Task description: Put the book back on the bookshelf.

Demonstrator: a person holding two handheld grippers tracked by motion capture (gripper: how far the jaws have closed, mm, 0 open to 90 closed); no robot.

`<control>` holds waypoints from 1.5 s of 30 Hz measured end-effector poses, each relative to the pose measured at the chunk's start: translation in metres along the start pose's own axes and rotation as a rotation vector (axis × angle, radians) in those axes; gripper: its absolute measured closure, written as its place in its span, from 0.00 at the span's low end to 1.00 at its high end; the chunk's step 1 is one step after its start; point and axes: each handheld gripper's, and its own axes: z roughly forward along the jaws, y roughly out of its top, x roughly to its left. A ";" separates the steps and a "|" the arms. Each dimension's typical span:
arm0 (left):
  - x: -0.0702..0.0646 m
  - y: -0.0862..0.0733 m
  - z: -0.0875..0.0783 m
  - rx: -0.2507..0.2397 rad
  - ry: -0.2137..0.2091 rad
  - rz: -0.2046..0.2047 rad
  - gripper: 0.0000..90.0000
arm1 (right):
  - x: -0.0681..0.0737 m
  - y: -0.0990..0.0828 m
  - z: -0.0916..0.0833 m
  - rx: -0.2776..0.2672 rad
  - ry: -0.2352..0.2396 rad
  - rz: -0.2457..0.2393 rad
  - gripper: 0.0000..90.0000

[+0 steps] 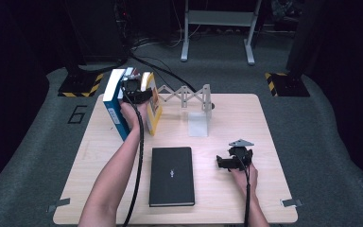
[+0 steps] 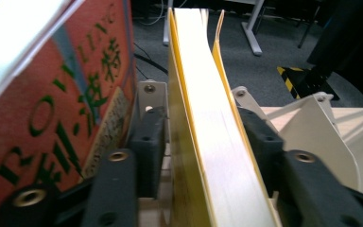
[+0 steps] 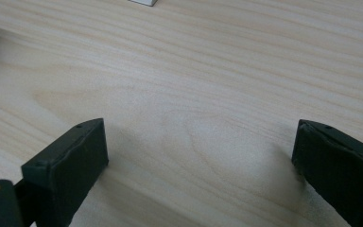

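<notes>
Black jaws of the left gripper [image 2: 203, 156] straddle the upright yellow book [image 2: 203, 118], loosened off its covers, so it looks freshly shelved beside the orange-and-blue book [image 2: 52, 104] on its left. Next I'd back straight out without tipping it. Right gripper [image 3: 201, 161] idles wide open over bare tabletop [image 3: 208, 71].

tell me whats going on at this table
A person is standing books up in an expanding rack at the back of the table. The left gripper is at the yellow book, upright beside a blue and red one; its jaws sit either side with a gap on the left. The right gripper rests open on the wood. A black book lies flat.
</notes>
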 end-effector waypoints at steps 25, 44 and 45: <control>-0.004 -0.017 -0.032 -0.018 -0.091 0.137 0.34 | 0.000 0.000 0.000 0.000 0.003 -0.002 0.04; 0.004 -0.021 -0.039 -0.070 0.007 0.128 0.44 | 0.000 0.000 0.000 0.000 0.004 -0.001 0.04; 0.004 -0.021 -0.040 -0.075 0.006 0.134 0.43 | 0.000 0.000 0.000 0.000 0.004 -0.001 0.04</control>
